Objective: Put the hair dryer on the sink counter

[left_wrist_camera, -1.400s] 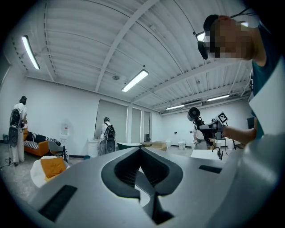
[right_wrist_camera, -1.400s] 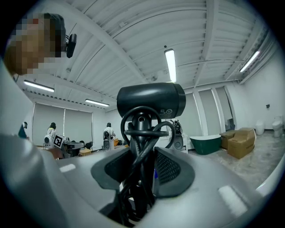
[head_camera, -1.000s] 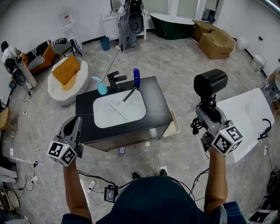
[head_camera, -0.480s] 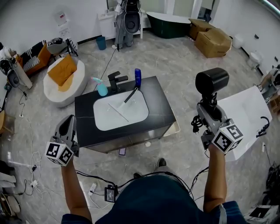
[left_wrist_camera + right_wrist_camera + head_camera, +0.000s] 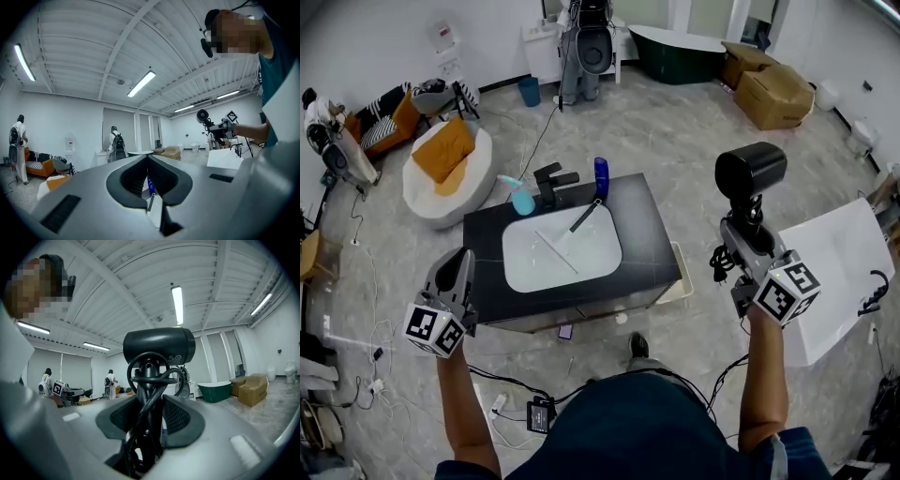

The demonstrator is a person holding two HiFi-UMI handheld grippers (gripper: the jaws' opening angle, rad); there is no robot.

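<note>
Black hair dryer (image 5: 751,172), black sink counter (image 5: 647,244), white basin (image 5: 562,258), blue bottle (image 5: 601,175), orange cushion (image 5: 442,150)

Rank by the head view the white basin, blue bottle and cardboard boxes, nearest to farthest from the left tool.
1. White basin, just right of the left tool.
2. Blue bottle, beyond the basin's far rim.
3. Cardboard boxes, far off at upper right.
</note>
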